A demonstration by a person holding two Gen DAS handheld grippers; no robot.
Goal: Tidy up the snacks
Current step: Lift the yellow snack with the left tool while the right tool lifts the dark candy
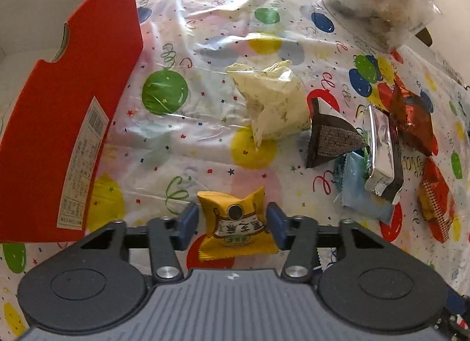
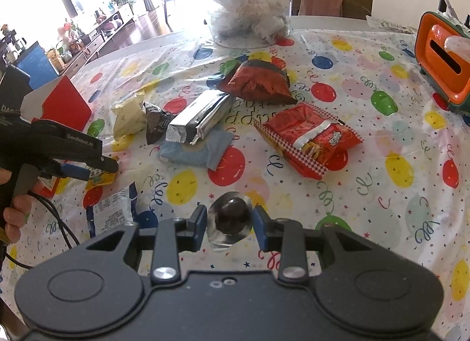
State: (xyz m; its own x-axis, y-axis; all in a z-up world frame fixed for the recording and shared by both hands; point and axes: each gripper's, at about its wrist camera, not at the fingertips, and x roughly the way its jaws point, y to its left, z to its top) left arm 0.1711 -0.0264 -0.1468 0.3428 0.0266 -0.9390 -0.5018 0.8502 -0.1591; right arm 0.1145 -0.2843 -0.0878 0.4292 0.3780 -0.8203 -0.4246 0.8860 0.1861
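- While the left gripper (image 1: 233, 220) straddles the yellow snack packet (image 1: 235, 225), its blue pads sit at the packet's two sides and look clenched on it, short axis across the jaws.
- Just left of that packet stands the red box (image 1: 70, 123), its open mouth up and away; the carry would go leftward.
- The right gripper (image 2: 229, 225) is closed on a clear-wrapped dark ball (image 2: 230, 217).
- Farther off, the remaining snacks (image 2: 199, 123) lie clustered mid-table.

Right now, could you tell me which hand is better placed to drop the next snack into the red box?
Left: the yellow packet sits between its jaws, beside the red box.
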